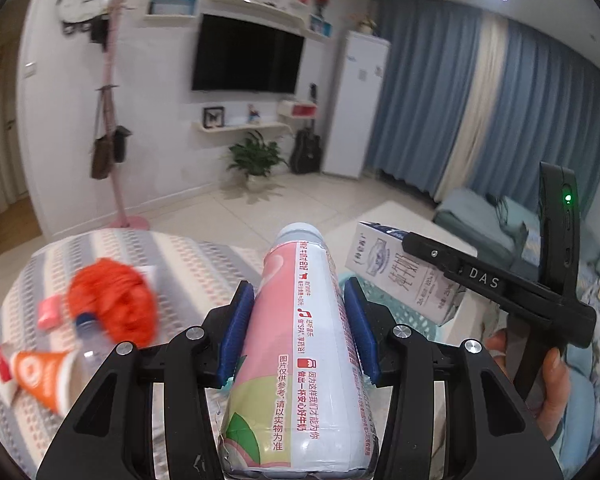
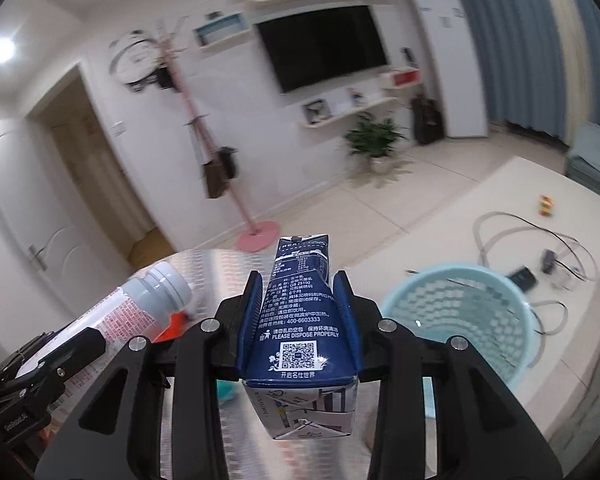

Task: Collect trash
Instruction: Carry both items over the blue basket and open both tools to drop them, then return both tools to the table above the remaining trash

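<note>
My left gripper [image 1: 299, 298] is shut on a pink and white milk bottle [image 1: 300, 344], its blue pads pressing both sides. My right gripper [image 2: 300, 294] is shut on a dark blue milk carton [image 2: 300, 320], held lengthwise between the pads. In the left wrist view the carton [image 1: 404, 272] and the right gripper [image 1: 410, 240] show at the right, held by a hand [image 1: 552, 384]. The bottle [image 2: 140, 308] and the left gripper [image 2: 96, 342] show at the left of the right wrist view. A light blue mesh basket [image 2: 480, 308] stands to the right, below the carton.
On the striped cloth [image 1: 188, 264] at the left lie an orange bag [image 1: 112, 300], a clear plastic bottle [image 1: 88, 340], an orange and white tube [image 1: 44, 376] and a pink packet [image 1: 52, 312]. A pale table [image 2: 540, 200] behind the basket carries cables and small devices.
</note>
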`<state>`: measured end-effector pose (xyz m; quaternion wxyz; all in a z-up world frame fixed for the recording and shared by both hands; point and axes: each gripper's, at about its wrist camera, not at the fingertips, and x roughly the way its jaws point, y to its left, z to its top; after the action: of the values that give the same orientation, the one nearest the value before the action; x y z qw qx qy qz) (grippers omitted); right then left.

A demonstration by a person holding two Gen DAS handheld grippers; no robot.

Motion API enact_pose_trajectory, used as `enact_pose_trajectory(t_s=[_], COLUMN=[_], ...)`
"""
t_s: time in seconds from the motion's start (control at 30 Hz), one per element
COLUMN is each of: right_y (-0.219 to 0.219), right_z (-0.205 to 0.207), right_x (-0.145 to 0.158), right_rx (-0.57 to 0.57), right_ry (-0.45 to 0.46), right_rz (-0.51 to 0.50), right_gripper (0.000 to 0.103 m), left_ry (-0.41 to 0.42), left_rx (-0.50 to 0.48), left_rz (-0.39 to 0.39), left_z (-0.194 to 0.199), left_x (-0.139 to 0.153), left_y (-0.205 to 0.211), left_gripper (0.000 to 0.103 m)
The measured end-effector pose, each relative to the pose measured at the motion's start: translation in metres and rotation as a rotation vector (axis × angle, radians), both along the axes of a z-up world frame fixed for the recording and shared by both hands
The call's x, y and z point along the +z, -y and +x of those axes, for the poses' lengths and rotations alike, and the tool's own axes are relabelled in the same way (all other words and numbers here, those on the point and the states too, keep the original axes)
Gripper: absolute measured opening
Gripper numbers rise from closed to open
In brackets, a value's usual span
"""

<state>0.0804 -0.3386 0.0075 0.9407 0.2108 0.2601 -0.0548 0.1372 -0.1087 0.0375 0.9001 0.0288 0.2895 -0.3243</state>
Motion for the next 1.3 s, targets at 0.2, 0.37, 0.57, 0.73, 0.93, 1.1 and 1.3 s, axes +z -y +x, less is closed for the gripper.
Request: enact_pose_trajectory(t_s=[0.2,0.37,0.57,0.73,0.93,1.1,1.3], right_y=[0.066,0.11,0.136,0.141,0.15,0.154,0.154], right_z=[0.001,0.008,0.012,0.013,0.013,0.008,0.001], right_x=[-0.039,-0.091,-0.149,-0.174,-0.184,-0.181,-0.17], right_rx=[-0.128,-0.196,-0.235,-0.257,-0.28,-0.291,-0.29], right_ry=[-0.077,-0.179,-0.295,-0.358,-0.39,-0.386,-0.36], right_rz=[0.053,0.119,0.163,0.16,0.173,0.177,0.185], right_gripper=[0.033,0.033,0.033,0.033,0.034,0.034,0.035], left_ry=[-0.051,-0.149,-0.28,-0.353,-0.413,-0.405,-0.344], left_rx=[-0.096,-0.158,-0.193,-0.207,-0.224,-0.227,-0.228], left_rz=[0.044,0.074,0.114,0.136,0.153,0.123,0.087], left_z=[0.02,0.042,0.06,0.068,0.075,0.074,0.061], left_x=[-0.026,-0.068,-0.123,-0.156,-0.177,-0.171,-0.145], left_y=[0.073,0.124,0.165,0.184,0.202,0.202,0.185], left_gripper=[0.045,0.045,0.045,0.045,0.046,0.056,0.057])
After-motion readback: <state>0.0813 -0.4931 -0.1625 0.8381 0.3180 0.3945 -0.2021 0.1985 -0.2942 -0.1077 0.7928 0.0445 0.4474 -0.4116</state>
